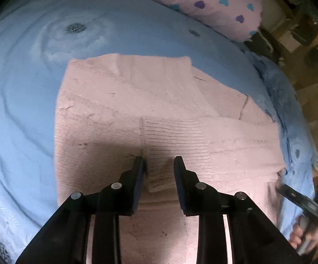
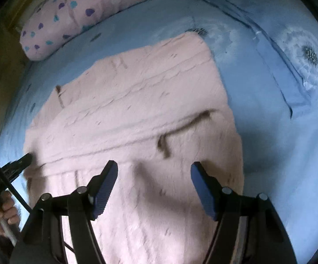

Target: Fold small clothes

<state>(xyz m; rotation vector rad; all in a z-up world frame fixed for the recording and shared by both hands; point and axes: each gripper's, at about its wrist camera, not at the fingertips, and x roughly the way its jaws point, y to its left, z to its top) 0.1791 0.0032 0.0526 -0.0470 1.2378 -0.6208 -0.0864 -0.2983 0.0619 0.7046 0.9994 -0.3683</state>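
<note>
A pink knitted garment [image 1: 137, 101] lies partly folded on the blue bedsheet [image 1: 20, 110]. My left gripper [image 1: 159, 162] points down at its near part, and a raised fold of the pink knit fills the narrow gap between the pads. In the right wrist view the same garment [image 2: 137, 101] spreads under my right gripper [image 2: 154, 171], whose blue-padded jaws stand wide apart just above the cloth with nothing between them. The left gripper's tip [image 2: 26, 160] shows at the garment's left edge. The right gripper [image 1: 299, 200] appears blurred at the right.
A pink pillow with blue and purple hearts [image 1: 214, 2] lies at the far side of the bed [image 2: 71, 15]. The sheet bunches into folds on the right [image 2: 280, 70]. A hand [image 2: 2, 211] grips the left tool. Room clutter lies beyond the bed's edge [image 1: 308, 50].
</note>
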